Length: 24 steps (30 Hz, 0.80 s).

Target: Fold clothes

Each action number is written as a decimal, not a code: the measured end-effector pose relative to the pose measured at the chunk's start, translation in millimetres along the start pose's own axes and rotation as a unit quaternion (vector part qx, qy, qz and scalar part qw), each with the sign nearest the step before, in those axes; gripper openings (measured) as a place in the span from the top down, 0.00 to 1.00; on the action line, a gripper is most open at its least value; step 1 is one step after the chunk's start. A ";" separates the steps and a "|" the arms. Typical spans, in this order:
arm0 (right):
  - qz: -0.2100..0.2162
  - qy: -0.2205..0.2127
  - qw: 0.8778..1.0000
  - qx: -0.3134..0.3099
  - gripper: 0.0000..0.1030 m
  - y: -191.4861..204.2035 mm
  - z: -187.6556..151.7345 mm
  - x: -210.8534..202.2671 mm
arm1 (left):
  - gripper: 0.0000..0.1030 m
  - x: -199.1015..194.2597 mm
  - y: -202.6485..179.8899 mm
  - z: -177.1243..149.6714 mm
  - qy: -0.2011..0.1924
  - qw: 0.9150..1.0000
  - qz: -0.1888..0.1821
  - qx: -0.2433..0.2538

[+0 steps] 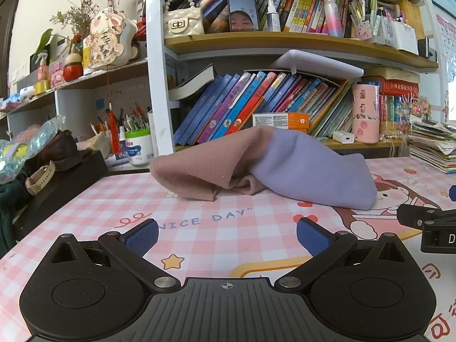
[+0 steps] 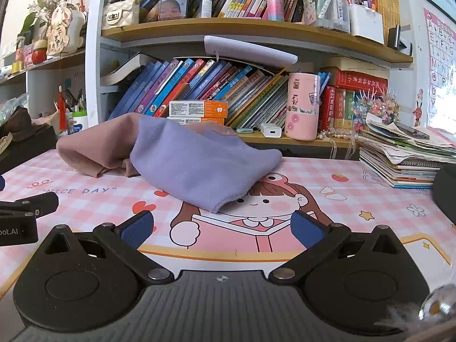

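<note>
Hovering wide-jawed and empty, left tool (image 1: 227, 235) and right tool (image 2: 222, 229) short of the pink-and-purple cloth (image 1: 265, 165), seemingly rumpled on the table (image 1: 199, 228); next, pinching an edge.

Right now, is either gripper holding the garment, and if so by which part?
Nothing is held. The left gripper and the right gripper are both open, short of the pink and lilac garment, which lies bunched on the checked mat.
</note>
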State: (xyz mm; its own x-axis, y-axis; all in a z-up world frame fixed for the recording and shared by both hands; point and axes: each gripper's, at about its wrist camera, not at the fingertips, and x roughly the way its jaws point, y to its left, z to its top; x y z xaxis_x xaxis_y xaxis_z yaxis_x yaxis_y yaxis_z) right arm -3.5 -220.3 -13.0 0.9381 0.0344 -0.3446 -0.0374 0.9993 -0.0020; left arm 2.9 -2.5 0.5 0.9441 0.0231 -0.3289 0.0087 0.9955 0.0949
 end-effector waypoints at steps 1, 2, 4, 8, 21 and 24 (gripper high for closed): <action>0.000 0.000 1.000 0.000 0.00 0.0 -0.1 0.1 | 0.00 0.1 0.2 0.0 0.000 1.000 0.000 0.000; 0.000 0.000 1.000 0.001 0.00 -0.1 -0.1 0.2 | 0.00 0.1 0.4 0.1 0.000 1.000 0.000 0.000; 0.000 0.000 1.000 0.002 0.00 -0.5 -0.1 0.5 | 0.00 -0.3 0.1 0.0 0.000 1.000 0.000 0.000; 0.000 0.001 1.000 0.002 0.00 -0.4 -0.1 0.8 | 0.00 0.1 0.4 0.0 0.001 1.000 -0.001 -0.001; 0.000 0.003 1.000 0.005 0.00 -0.6 -0.9 1.0 | 0.00 2.0 0.6 -1.4 0.007 1.000 -0.002 -0.001; 0.000 0.003 1.000 0.005 0.00 -0.6 -0.9 1.0 | 0.00 2.5 0.5 -1.5 0.009 1.000 -0.003 -0.002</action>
State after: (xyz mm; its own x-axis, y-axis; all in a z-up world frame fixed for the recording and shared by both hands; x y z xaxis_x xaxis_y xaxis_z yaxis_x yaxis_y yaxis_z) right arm -2.9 -220.9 -14.2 0.9359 0.0335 -0.3507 -0.0330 0.9994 0.0072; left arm 4.7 -1.9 -1.7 0.9382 0.0195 -0.3455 0.0122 0.9959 0.0894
